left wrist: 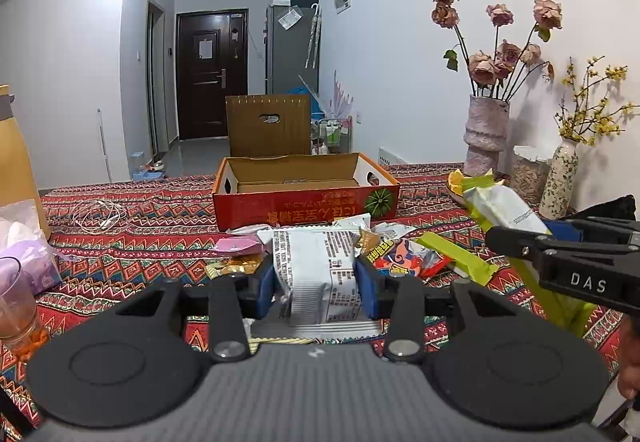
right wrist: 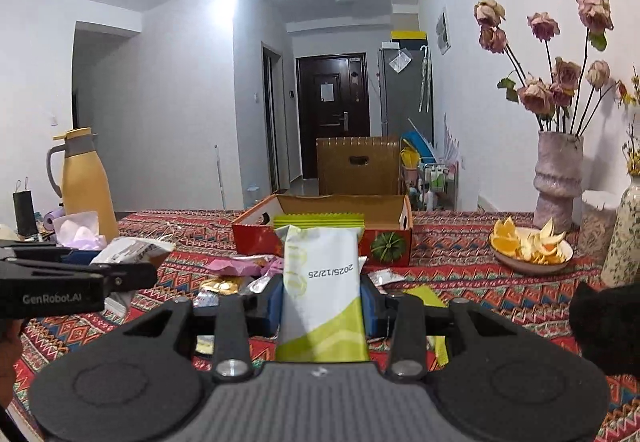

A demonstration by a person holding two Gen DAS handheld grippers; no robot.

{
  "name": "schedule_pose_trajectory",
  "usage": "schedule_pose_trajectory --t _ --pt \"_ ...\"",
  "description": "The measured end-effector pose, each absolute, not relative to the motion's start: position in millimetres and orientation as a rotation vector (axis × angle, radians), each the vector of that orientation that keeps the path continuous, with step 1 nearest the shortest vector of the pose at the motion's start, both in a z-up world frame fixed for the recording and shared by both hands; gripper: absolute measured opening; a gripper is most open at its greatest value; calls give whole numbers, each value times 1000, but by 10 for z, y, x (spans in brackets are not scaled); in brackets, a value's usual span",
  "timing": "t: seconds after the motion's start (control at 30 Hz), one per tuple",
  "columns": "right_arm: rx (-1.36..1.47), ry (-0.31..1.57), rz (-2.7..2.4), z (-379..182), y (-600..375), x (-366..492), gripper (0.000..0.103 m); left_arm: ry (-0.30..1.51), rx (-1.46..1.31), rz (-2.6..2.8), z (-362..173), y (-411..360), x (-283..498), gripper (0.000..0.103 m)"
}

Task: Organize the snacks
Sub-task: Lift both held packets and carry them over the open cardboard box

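Note:
My left gripper (left wrist: 316,278) is shut on a white snack packet (left wrist: 316,270) with black print, held just above a pile of loose snacks (left wrist: 404,254) on the patterned tablecloth. My right gripper (right wrist: 322,302) is shut on a white and green snack packet (right wrist: 322,290) stamped 2025/12/25, held above the table; the packet also shows in the left wrist view (left wrist: 500,208). An open red cardboard box (left wrist: 304,190) stands behind the pile; in the right wrist view the box (right wrist: 256,234) is straight ahead.
A plate of orange peels (right wrist: 532,246) and two flower vases (right wrist: 558,178) stand at the right. A yellow thermos jug (right wrist: 82,186), tissues and a glass cup (left wrist: 16,306) are at the left. A white cable (left wrist: 100,216) lies left of the box.

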State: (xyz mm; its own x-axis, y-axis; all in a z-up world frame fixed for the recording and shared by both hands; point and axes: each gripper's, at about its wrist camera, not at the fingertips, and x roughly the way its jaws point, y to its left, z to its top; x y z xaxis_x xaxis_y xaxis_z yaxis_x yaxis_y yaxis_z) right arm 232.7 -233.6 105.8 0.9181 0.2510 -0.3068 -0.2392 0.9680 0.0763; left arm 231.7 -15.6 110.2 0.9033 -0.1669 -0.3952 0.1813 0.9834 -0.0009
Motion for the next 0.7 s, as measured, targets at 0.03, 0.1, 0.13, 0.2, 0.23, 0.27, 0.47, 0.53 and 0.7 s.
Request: schedule_pose_trajectory --t 0.03,0.1,0.13,0.2,0.23,0.27,0.47,0.53,0.7 --pt "37 318 251 1067 -2341 2350 37 412 33 -179 1101 -151 2353 42" --pt "36 318 251 1079 -2350 2421 37 425 27 -178 1102 -133 2443 42" --pt "35 318 251 1082 -2351 2459 37 431 25 -175 1110 -124 2499 42" --pt "32 318 252 1094 -2351 2551 37 432 24 -172 1134 -110 2606 42" --pt "30 317 252 1108 -2352 2609 37 430 24 -169 1145 -103 2668 42" --pt "27 315 251 1123 -2349 2678 37 427 27 -164 1155 -98 2741 42" --pt "64 316 266 1209 -2391 3161 37 444 5 -155 1192 -27 3228 42" --pt "64 318 266 1234 -2393 3328 37 443 7 -150 1206 -5 3395 42" --pt "58 304 248 1291 -2381 3777 37 455 1 -130 1220 69 3880 42"
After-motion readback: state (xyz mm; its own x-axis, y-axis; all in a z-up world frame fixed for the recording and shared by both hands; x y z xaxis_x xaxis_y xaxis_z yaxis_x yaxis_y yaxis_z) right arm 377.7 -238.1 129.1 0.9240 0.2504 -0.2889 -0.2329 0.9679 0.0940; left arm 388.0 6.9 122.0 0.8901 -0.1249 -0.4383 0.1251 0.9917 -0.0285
